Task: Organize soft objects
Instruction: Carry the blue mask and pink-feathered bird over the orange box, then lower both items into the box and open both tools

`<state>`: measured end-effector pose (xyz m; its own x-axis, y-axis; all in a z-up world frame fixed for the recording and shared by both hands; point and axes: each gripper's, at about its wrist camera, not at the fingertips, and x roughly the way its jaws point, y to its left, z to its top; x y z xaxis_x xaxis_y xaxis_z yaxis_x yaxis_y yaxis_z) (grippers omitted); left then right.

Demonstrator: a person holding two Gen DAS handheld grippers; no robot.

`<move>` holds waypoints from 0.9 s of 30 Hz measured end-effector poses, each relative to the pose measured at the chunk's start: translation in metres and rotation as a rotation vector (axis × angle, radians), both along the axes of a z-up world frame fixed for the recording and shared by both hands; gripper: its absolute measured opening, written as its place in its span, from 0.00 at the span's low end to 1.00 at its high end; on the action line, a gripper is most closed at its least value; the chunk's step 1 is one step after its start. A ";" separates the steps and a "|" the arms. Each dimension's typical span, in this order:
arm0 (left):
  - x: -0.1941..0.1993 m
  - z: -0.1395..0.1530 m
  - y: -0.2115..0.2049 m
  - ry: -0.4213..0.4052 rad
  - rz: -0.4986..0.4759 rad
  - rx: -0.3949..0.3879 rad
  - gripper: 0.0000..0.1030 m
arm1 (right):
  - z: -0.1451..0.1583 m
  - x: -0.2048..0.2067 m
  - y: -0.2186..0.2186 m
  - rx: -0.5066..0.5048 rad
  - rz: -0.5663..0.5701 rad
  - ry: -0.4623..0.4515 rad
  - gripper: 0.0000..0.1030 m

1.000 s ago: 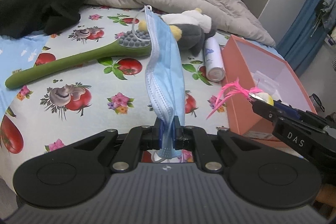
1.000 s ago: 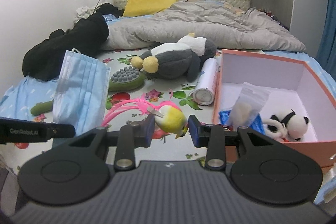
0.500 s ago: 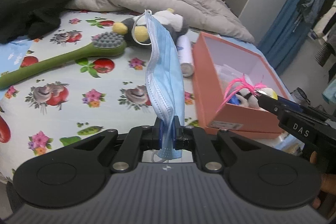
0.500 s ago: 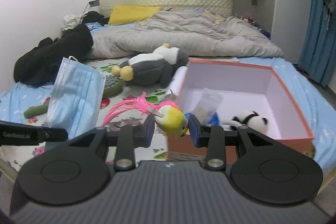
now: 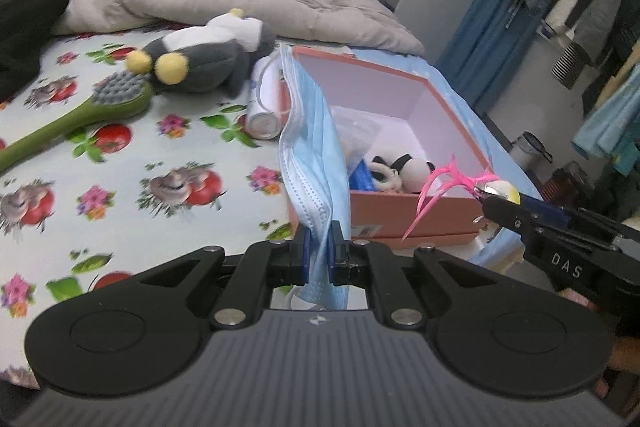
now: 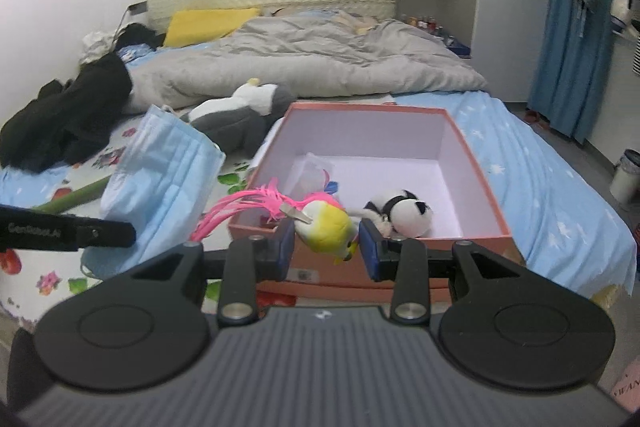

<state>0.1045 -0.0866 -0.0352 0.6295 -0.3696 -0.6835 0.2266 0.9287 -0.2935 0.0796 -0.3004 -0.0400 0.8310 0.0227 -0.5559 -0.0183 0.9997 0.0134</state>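
My left gripper is shut on a blue face mask, which stands up in front of the pink box. The mask also shows in the right wrist view, left of the box. My right gripper is shut on a yellow toy bird with pink feathers, held at the box's near edge; it shows in the left wrist view too. A panda plush and a clear plastic bag lie in the box.
A grey-and-white penguin plush, a green long-handled brush and a white can lie on the flowered sheet left of the box. A grey duvet and black clothes lie behind. Blue curtain at right.
Both grippers have swung right toward the box, carrying the mask and the bird. The bird is now at the box's near edge and the mask in front of its left side.
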 end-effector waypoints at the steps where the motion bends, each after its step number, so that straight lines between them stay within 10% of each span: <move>1: 0.005 0.001 -0.003 -0.001 -0.007 0.003 0.10 | 0.000 0.002 -0.002 0.004 -0.005 0.000 0.38; 16: 0.112 0.014 -0.073 -0.009 -0.055 0.051 0.10 | -0.019 0.084 -0.056 0.084 -0.048 0.051 0.38; 27: 0.207 -0.032 -0.126 0.082 -0.099 0.103 0.10 | -0.061 0.155 -0.096 0.119 -0.080 0.143 0.38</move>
